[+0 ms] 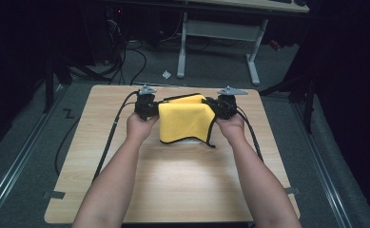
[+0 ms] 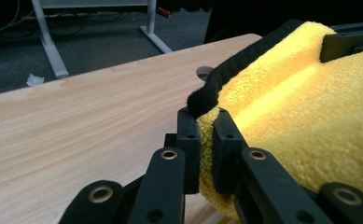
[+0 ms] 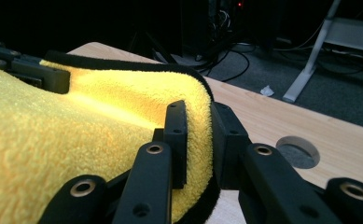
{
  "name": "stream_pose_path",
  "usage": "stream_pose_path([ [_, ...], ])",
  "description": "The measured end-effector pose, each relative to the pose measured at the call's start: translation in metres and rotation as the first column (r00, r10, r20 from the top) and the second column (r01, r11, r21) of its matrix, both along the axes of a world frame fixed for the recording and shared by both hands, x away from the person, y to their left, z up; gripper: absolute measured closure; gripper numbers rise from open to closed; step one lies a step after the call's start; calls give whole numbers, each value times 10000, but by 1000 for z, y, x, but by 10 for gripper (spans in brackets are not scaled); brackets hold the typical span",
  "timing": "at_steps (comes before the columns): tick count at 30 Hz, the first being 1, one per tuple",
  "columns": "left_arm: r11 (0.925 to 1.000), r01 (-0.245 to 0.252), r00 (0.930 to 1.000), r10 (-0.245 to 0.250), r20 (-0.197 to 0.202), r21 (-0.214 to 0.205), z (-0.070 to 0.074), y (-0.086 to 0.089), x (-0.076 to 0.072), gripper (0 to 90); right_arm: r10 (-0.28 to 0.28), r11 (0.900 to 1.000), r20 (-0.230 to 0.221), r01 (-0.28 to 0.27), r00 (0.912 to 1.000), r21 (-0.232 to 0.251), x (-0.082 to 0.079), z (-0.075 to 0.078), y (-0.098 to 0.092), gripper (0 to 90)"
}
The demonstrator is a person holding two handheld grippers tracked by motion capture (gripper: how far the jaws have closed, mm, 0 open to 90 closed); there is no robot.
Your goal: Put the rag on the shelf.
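So there's a person at a light wooden table with a gripper in each hand, and both are clamped on the same yellow cloth. It's a fluffy microfibre-looking towel with a black stitched edge, held up off the tabletop toward the far side, roughly 12 o'clock from where the person stands. The left gripper has the cloth's 9 o'clock side, the right gripper has the 3 o'clock side. In both gripper views the jaws are pinched tight with yellow pile squashed between them, right at the black hem.

Handling-wise, my guess: it's light and totally floppy, no stiffness at all. The near part droops down toward 6 o'clock, with a fold sagging at the right corner. The fuzzy surface should grip fine, not slippery, nothing breakable. Best place to grab looks like exactly where they've got it, on the hemmed edge near the corners, since pinching mid-cloth would probably just bunch it up.

There's a round hole in the table near the right gripper.
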State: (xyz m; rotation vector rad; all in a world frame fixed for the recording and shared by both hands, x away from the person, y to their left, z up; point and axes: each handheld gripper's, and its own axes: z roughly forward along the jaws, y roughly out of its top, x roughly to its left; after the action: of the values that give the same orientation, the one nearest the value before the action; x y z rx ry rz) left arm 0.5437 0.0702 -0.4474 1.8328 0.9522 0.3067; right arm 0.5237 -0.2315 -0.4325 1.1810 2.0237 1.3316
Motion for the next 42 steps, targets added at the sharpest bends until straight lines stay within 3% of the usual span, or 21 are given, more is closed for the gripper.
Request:
stream_pose_path([
  [4,9998,1,9999,-3,-103,-191,-6,3,-3,840,9,9998,-125,-6,9999,208,-1,-4,0,781],
  [16,9997,119,9987,-129,-483,-226,-21,7,-7,837,-114,9975,-641,159,9979,689,0,-21,-2,780],
  [21,9990,-62,9974,30,-719,-443,-20,9,-5,773,-462,9947,-830,535,9955,883,2,-20,-7,648],
  [26,9993,-163,9983,145,-564,-326,-16,10,-6,726,-713,9925,-556,763,9959,954,4,-10,-13,591],
  [31,9990,-270,9980,249,-575,-357,-15,10,-7,712,-874,9941,-224,886,9959,622,4,2,-12,565],
  [42,9964,-841,9963,838,-209,-120,-7,19,-7,575,-1109,9932,-52,1110,9938,352,1,6,-22,565],
])
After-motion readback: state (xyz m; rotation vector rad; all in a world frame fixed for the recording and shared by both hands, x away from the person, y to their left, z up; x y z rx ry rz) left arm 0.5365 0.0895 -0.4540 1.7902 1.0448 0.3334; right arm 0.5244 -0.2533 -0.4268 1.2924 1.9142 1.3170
